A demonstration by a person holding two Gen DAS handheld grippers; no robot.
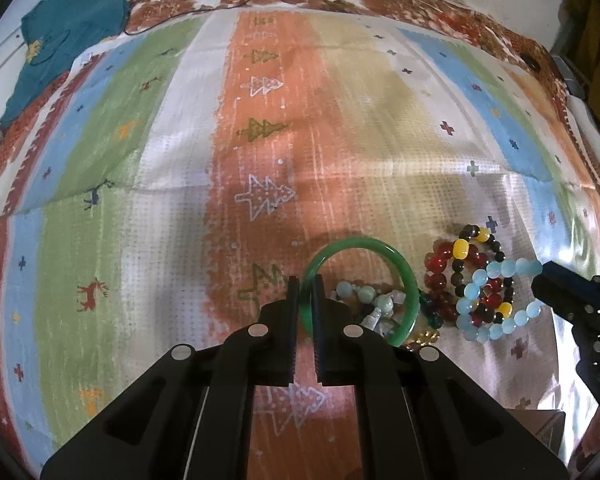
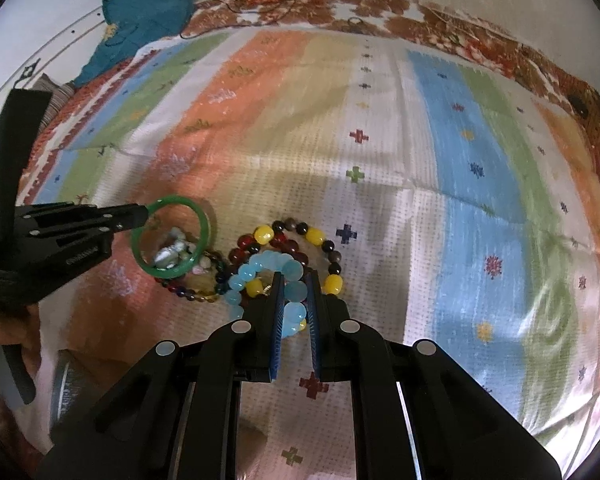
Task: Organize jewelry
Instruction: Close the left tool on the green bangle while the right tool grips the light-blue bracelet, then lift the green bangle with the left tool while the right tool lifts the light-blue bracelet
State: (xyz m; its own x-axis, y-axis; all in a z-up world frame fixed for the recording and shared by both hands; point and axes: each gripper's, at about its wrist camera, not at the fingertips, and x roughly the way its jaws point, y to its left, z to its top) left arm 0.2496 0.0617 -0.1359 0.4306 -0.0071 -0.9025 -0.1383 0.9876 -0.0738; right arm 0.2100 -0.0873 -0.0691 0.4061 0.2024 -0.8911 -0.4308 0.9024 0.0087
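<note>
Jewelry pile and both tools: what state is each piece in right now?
Left tool: shut on the green bangle.
Green bangle: gripped at its rim.
Right tool: shut on the light blue bead bracelet.
Light blue bead bracelet: pinched.
Red, yellow and black bead bracelet: loose on the cloth.

Green bangle, pale-blue bead bracelet, red/yellow/black bead bracelet — on striped cloth: orange, green, blue, white, tree and cross motifs. Teal garment behind.
</note>
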